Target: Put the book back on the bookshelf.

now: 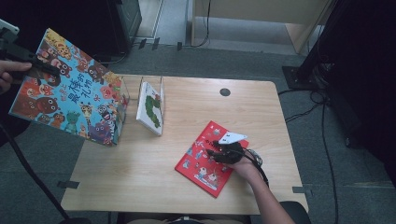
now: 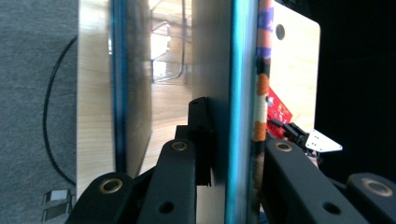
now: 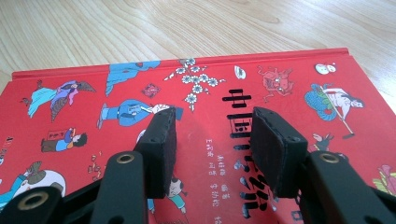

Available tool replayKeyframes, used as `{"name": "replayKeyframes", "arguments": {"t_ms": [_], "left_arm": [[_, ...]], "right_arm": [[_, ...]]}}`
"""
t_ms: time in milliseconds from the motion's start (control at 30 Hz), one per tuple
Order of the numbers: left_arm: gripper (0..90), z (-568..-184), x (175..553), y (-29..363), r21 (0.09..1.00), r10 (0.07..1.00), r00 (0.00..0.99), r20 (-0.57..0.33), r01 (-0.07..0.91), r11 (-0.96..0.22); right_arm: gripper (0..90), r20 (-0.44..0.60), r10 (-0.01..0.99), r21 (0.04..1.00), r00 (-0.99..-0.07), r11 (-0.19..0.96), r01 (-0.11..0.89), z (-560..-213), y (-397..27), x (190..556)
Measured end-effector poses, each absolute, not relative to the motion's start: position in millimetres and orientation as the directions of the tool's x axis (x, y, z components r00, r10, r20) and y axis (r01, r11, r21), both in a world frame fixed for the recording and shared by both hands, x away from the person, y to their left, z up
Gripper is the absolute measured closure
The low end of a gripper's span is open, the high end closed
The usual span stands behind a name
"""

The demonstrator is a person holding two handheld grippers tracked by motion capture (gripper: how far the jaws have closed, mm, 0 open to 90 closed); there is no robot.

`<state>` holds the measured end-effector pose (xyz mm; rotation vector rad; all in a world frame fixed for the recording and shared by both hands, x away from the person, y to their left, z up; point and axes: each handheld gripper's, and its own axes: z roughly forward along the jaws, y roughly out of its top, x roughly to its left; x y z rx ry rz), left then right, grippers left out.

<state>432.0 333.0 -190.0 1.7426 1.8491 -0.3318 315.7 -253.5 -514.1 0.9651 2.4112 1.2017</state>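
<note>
A large blue picture book [image 1: 74, 98] with cartoon animals hangs tilted in the air off the table's left edge. My left gripper [image 1: 49, 70] is shut on its upper left part. In the left gripper view the book's edge [image 2: 240, 70] runs between the jaws of the left gripper [image 2: 236, 140], whose pads press on both faces. A red picture book [image 1: 198, 163] lies flat on the table at the right. My right gripper [image 1: 219, 149] rests over its right side. In the right gripper view that gripper [image 3: 212, 126] stands open above the red cover [image 3: 93, 84], nothing between its pads.
A white book [image 1: 150, 107] with a green caterpillar leans in a clear stand [image 1: 162, 88] at the wooden table's [image 1: 140, 186] back left. A round hole [image 1: 225, 92] marks the far edge. Cables trail on the floor at the right.
</note>
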Motion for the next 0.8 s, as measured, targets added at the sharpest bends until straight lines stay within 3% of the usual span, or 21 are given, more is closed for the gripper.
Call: {"name": "replayKeyframes", "arguments": {"t_ms": [267, 800], "left_arm": [[79.9, -186, 433, 340, 0.201, 0.861, -0.013, -0.508, 0.970, 0.133], [79.8, -215, 453, 318, 0.162, 0.894, -0.027, -0.448, 0.981, 0.111]], "right_arm": [[51.3, 0.045, 0.673, 0.788, -0.738, 0.430, 0.440, -514, -254, 316], [51.5, 0.046, 0.673, 0.788, -0.739, 0.430, 0.441, -514, -253, 316]]}}
